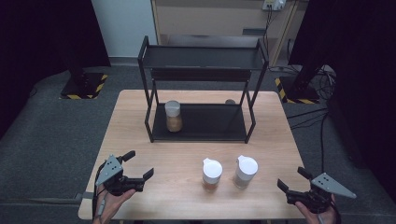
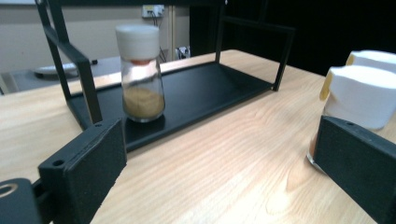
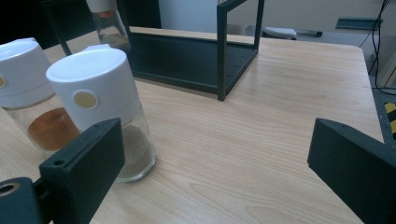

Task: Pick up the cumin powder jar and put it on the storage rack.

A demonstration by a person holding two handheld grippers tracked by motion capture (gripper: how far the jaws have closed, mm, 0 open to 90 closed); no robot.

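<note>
Overhead, pale wooden table [image 1: 140,116] on grey carpet floor [image 1: 42,130], dark curtains [image 1: 42,32].

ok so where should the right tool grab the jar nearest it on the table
Grip the glass body of the right jar just under its white cap, coming in level from the right tool's own side. It stands upright, the body is narrow enough for the open jaws, and the other jar stands close on its left, so that side is crowded.

Two white jar lids [image 2: 373,88] cut off at right edge
</note>
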